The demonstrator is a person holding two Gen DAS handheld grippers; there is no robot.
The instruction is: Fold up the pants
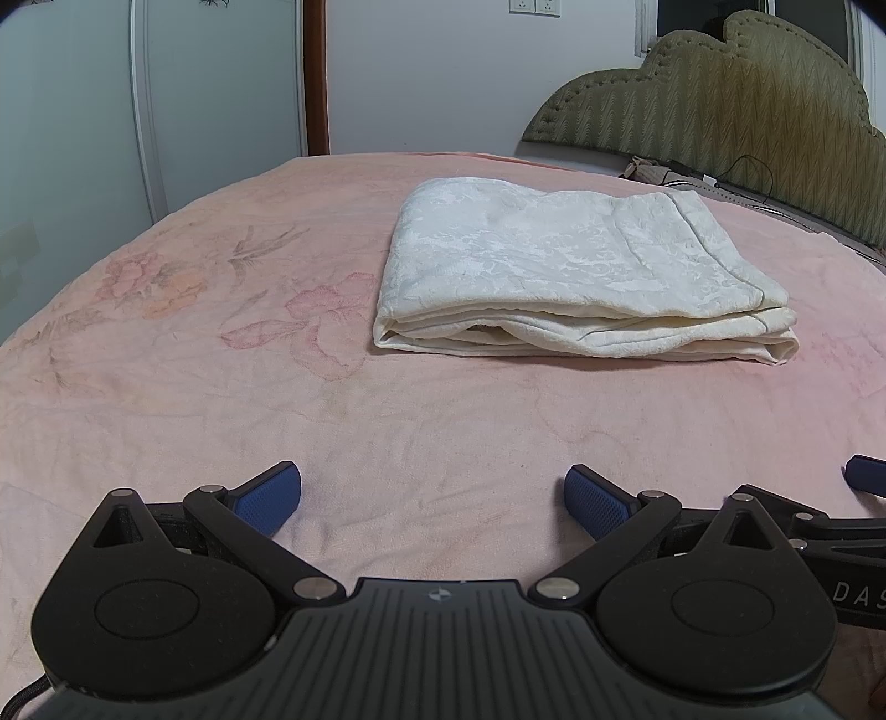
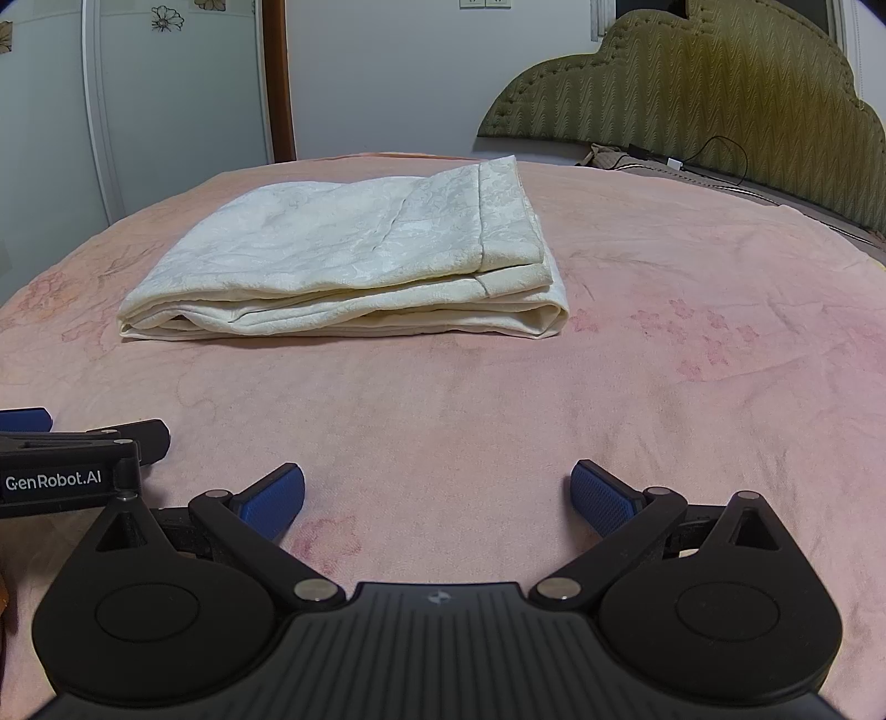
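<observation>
Two hand-held grippers, left hand-held gripper (image 1: 433,501) and right hand-held gripper (image 2: 437,501), hover with fingers wide apart, empty; "GenRobot.AI" is written on the left one. Farther on the bed (image 2: 498,421), the folded cream pants (image 2: 343,266) lie with long axis left-to-right.

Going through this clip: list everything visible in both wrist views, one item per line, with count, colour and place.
pants: one, cream-white, folded into a flat stack on the bed, ahead of both grippers
bedspread: one, pink with faded flowers, covering the bed
headboard: one, olive green, padded, far right
cable: one, black, by the headboard
wardrobe doors: pale, far left
wall sockets: two, white, top of wall
left gripper: black with blue pads, open, empty, low over the bedspread
right gripper: same, open, empty
</observation>
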